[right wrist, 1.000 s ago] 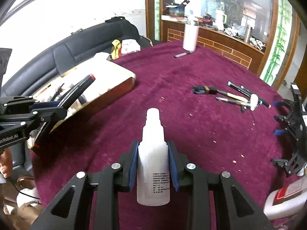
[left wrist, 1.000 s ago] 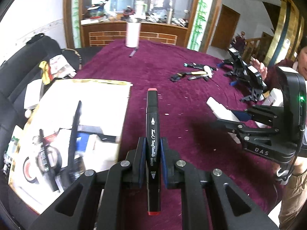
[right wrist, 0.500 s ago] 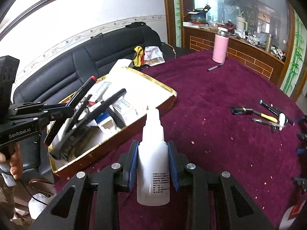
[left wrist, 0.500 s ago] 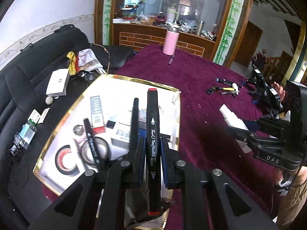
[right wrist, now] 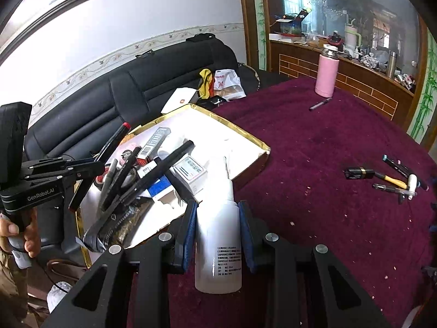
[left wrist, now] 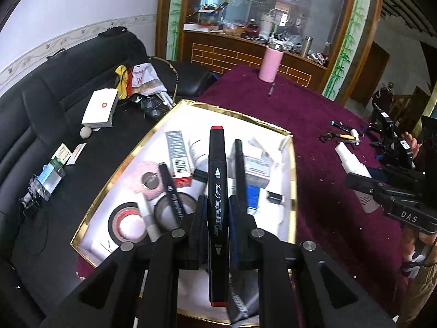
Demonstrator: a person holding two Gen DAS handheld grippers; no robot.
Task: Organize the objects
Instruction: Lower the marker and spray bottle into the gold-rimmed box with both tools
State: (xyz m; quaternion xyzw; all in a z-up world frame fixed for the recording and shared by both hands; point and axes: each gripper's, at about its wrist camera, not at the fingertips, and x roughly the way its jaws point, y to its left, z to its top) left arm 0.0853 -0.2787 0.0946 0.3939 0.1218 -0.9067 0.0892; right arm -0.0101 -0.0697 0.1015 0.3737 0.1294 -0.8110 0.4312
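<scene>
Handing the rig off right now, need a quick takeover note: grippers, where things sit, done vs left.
Left hand-held gripper: shut on the black marker, held above the gold-rimmed box.
Right hand-held gripper: shut on the white dropper bottle, over the purple tablecloth beside the box.
Done: box already holds tape rolls, pens and small cartons.
Left: drop marker and bottle into the box; then the pen cluster and the lone pen by the pink flask are probably next.
</scene>
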